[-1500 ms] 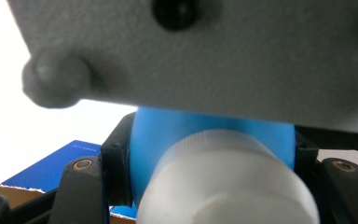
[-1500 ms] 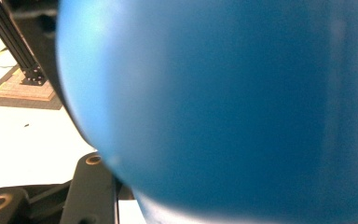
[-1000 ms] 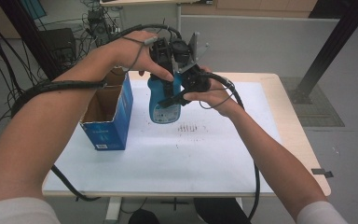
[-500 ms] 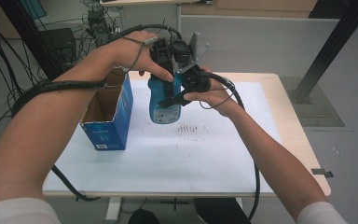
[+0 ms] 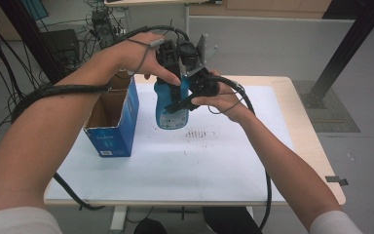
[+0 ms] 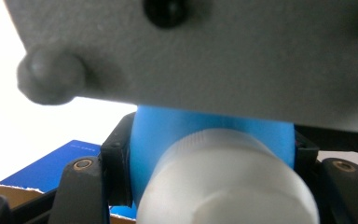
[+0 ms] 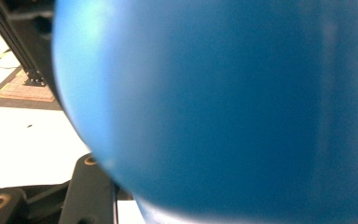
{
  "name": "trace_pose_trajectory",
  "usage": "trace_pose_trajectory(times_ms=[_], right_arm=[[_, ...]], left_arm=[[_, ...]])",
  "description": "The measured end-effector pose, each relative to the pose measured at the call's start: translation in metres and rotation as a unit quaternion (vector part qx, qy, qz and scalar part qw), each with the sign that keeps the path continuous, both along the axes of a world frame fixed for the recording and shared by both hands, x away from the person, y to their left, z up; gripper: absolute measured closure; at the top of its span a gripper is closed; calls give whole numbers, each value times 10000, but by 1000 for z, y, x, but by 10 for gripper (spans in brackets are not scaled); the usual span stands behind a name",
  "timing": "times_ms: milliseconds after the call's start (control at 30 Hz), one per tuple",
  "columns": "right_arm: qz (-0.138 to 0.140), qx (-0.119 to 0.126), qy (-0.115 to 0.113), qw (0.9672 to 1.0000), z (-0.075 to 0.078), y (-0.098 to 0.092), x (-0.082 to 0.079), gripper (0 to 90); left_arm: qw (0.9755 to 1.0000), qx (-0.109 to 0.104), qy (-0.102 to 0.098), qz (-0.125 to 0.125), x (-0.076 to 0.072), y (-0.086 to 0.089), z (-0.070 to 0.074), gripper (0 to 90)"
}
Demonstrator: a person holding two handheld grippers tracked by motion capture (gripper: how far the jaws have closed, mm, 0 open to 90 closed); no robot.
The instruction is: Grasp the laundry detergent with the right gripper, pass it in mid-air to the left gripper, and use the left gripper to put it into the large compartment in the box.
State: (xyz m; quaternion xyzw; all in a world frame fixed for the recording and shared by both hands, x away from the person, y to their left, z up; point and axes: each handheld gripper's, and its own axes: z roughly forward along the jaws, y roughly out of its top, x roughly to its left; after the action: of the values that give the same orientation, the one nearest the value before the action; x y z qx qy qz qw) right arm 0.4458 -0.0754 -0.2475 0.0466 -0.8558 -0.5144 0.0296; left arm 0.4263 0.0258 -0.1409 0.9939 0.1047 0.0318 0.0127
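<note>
1. A light wooden table (image 5: 302, 122) is carrying a white sheet (image 5: 185, 165) that is covering most of its top, with a patch of small dark marks (image 5: 198, 133) lying near the sheet's middle.
2. The person's two forearms are reaching in from the bottom of the high view and meeting above the far part of the sheet.
3. A blue cardboard box (image 5: 112, 122) is standing open-topped on the left part of the sheet, just beside the bottle; its blue side (image 6: 51, 165) is also showing low in the left gripper view.
4. A blue bottle (image 5: 171, 108) with a white label low on its front is being held upright over the sheet, between the two hands. Whether its base is touching the sheet, I cannot tell.
5. The left gripper (image 5: 171, 54) is coming down on the bottle from above. In the left gripper view its black jaws are sitting closed against both sides of the blue neck (image 6: 168, 128), with the white cap (image 6: 228, 179) close to the lens and a grey plate (image 6: 205, 51) overhead.
6. The right gripper (image 5: 195, 90) is pressing in at the bottle's right side. The right gripper view is showing the blue body (image 7: 223, 102) very close and blurred; how far these jaws are open, I cannot tell.
</note>
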Motion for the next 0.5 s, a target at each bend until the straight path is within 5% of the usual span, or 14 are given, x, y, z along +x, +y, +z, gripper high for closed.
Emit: trace_pose_trajectory(times_ms=[500], right_arm=[[64, 53, -24, 10000, 0, 0, 2, 427]], left_arm=[[10000, -61, 0, 47, 0, 1, 0, 378]])
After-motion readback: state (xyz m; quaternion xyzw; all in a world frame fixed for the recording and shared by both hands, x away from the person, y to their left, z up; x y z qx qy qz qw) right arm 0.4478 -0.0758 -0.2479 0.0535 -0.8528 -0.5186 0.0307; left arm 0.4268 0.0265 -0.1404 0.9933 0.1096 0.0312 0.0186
